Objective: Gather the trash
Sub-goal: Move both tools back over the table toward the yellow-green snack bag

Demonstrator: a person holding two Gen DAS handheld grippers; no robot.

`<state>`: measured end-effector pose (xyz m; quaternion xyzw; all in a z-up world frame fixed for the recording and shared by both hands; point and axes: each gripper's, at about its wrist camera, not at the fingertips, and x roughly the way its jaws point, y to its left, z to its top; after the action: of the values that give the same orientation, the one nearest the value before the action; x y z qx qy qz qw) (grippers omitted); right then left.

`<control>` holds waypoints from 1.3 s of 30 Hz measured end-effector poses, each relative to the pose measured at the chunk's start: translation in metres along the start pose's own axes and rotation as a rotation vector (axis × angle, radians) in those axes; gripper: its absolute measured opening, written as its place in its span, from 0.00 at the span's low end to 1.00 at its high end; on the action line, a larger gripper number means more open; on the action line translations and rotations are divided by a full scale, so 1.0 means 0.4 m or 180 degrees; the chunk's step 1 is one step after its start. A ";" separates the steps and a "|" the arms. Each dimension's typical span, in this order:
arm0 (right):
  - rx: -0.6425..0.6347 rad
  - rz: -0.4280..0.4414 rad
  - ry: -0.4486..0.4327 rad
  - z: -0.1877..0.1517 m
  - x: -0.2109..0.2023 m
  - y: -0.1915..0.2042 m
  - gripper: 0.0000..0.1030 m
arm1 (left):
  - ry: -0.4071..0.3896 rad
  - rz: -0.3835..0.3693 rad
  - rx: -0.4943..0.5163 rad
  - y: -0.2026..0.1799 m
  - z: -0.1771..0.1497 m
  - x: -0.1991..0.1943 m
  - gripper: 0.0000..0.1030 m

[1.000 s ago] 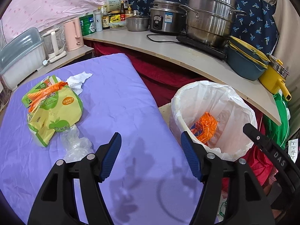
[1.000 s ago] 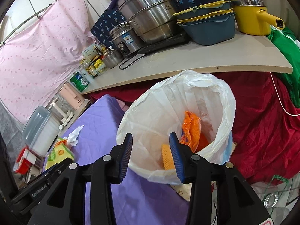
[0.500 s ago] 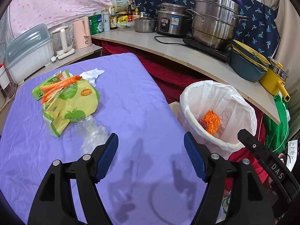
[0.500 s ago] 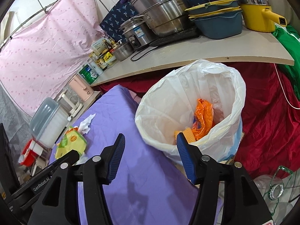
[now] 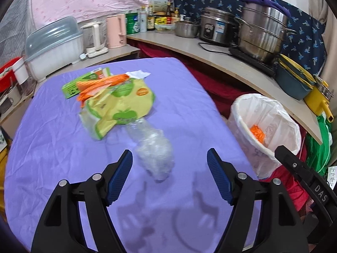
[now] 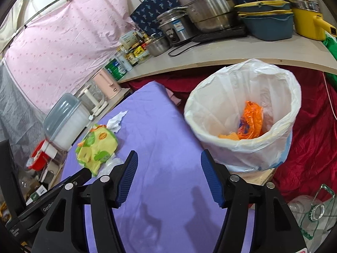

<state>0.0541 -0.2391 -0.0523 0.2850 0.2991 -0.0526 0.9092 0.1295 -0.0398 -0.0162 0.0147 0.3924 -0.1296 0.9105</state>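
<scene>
On the purple tablecloth (image 5: 179, 97) lie a yellow-green snack bag (image 5: 122, 107), an orange wrapper (image 5: 101, 84), a green box (image 5: 84, 82), a white tissue (image 5: 139, 73) and a crumpled clear plastic bottle (image 5: 155, 149). My left gripper (image 5: 169, 172) is open and empty, just short of the bottle. A white-lined trash bin (image 6: 246, 113) holds orange wrappers (image 6: 250, 122); the bin also shows in the left wrist view (image 5: 265, 132). My right gripper (image 6: 168, 175) is open and empty above the cloth, left of the bin. The snack bag (image 6: 96, 147) and tissue (image 6: 117, 120) lie beyond it.
A curved counter (image 5: 221, 63) behind carries a steel pot (image 5: 263, 33), a rice cooker (image 5: 217, 28), stacked bowls (image 5: 294, 80), a yellow pot (image 5: 318, 99) and bottles. Kettles (image 5: 115, 30) and a lidded plastic box (image 5: 54, 46) stand at the left. Red cloth (image 6: 311, 147) surrounds the bin.
Both grippers have drawn back from the bin toward the table. The right gripper has opened wider. The left view has swung left, bringing the bottle between its fingers' line.
</scene>
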 end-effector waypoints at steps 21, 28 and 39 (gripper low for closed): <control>-0.0426 0.0169 0.0512 -0.118 0.157 0.219 0.69 | 0.0159 0.0317 -0.0491 0.272 -0.042 0.026 0.70; -0.0465 0.0162 0.0643 -0.124 0.233 0.268 0.70 | 0.0152 0.0352 -0.0645 0.354 -0.043 0.041 0.77; -0.0527 0.0097 0.0688 -0.134 0.317 0.322 0.72 | 0.0218 0.0330 -0.0803 0.435 -0.040 0.085 0.77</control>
<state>0.1643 -0.0931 -0.0975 0.2175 0.3942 0.0171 0.8928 0.1836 0.1229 -0.0646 -0.0752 0.4352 -0.0315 0.8966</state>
